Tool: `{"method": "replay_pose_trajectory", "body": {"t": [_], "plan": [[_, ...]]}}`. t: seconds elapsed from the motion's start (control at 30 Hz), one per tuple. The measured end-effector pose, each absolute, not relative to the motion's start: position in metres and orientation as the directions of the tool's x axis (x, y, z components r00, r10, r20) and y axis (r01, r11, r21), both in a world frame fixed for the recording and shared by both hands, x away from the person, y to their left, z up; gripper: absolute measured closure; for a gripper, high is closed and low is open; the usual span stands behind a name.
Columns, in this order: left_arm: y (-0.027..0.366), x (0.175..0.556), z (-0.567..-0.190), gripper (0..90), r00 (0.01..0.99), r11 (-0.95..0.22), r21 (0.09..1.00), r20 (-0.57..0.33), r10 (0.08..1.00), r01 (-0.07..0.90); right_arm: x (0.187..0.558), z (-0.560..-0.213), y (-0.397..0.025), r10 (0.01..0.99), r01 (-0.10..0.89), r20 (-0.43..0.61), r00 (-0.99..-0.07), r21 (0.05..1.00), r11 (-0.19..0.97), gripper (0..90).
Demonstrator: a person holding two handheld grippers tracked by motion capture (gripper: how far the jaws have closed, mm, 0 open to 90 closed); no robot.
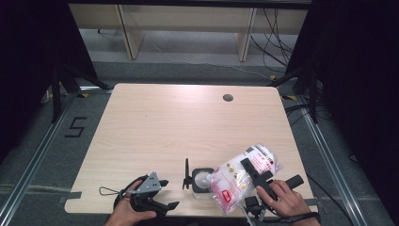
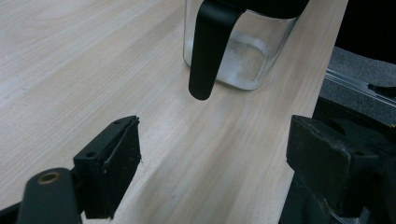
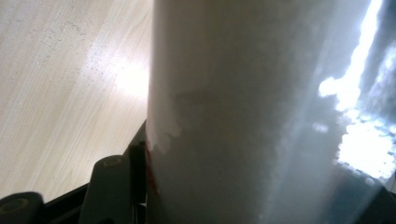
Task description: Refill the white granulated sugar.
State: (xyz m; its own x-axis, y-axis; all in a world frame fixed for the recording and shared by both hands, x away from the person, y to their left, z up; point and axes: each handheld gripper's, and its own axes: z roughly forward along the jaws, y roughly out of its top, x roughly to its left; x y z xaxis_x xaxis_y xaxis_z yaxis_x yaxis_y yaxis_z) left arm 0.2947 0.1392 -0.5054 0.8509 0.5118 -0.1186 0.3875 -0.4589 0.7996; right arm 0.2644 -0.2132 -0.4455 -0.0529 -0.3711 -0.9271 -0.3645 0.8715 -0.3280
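High view: the right gripper (image 1: 258, 176), held in the person's right hand (image 1: 287, 200) at the near right edge of the table (image 1: 155, 127), is clamped across a clear plastic bag of white granules (image 1: 242, 175) with pink print. The bag lies tilted, its long axis running from about 7 o'clock to 1 o'clock; its lower end points toward 8 o'clock, at the mouth of a glass jar (image 1: 201, 181) with a black hinged lid (image 1: 187, 174) standing open. In the right gripper view the bag (image 3: 261, 116) sits hard against the lens, with one black jaw pressed on its left flank.

The left gripper (image 1: 165, 194) rests near the front edge, at 9 o'clock from the jar and apart from it. In the left gripper view its jaws stand wide apart with nothing between them; the jar (image 2: 243, 51) is ahead, a thin layer of granules on its floor, a black latch (image 2: 208, 51) hanging down its wall.

Judgement: the step in hand is pouring from bag to jar. The next move calls for raising the bag's far end while keeping its low end over the jar mouth; the free gripper could steady the jar.
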Motion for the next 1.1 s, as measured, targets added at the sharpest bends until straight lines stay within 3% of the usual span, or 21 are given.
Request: {"method": "replay_pose_trajectory", "body": {"t": [1.1], "plan": [[0.1391, 0.2925, -0.5053, 17.3, 0.844, -0.437, 0.808, -0.133, 0.519, 0.396, 0.2642, -0.4436, -0.213, -0.378, -0.367, -0.925, -0.039, -0.339, 0.866, 43.6]]}}
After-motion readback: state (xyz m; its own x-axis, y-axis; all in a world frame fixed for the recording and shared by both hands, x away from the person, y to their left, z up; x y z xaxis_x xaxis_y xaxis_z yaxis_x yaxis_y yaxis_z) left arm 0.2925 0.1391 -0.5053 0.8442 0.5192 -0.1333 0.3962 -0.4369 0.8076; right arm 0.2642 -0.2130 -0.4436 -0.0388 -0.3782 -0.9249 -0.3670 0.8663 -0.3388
